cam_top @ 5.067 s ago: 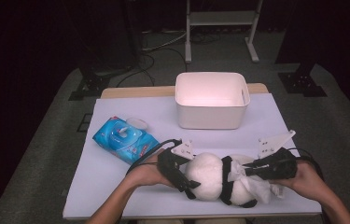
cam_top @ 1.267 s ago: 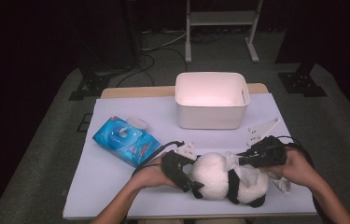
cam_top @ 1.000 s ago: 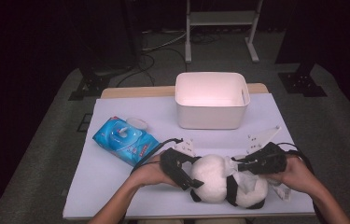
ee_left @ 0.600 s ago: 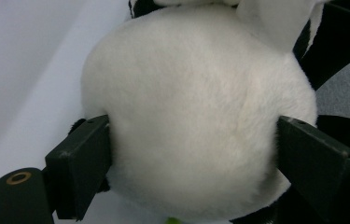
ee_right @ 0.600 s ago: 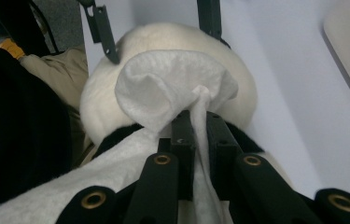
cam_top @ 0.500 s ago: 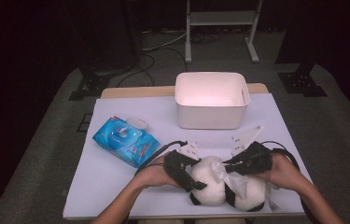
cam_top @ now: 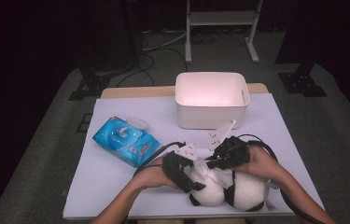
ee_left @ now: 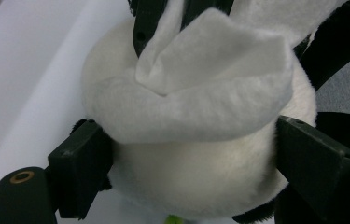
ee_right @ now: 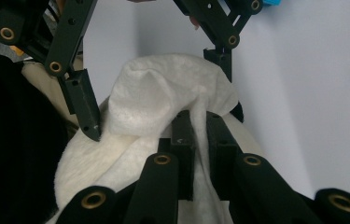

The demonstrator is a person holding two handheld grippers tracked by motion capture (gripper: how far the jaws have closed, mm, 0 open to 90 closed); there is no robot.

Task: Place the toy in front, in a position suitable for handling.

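The right gripper (cam_top: 215, 164) has its jaws pinched together on a white wipe (ee_right: 163, 105), a fold of which runs up between the two black pads in the right gripper view and drapes over the plush panda (cam_top: 231, 189). The left gripper (cam_top: 189, 179) straddles the panda's round white head, one pad pressing into the fur on each side, so it is clamped on the toy and steadying it; its jaws have just been closing a little around the head. The panda lies on the white table (cam_top: 116, 186) at its near edge, right of the middle.

Farther out, a blue wipes pack (cam_top: 126, 142) lies near the table's left edge, and a white bin (cam_top: 210, 116) stands at the far edge.

The step in hand looks like wiping the toy clean. Next, the right gripper likely needs to drag the wipe across the fur while the left keeps the head pinned.
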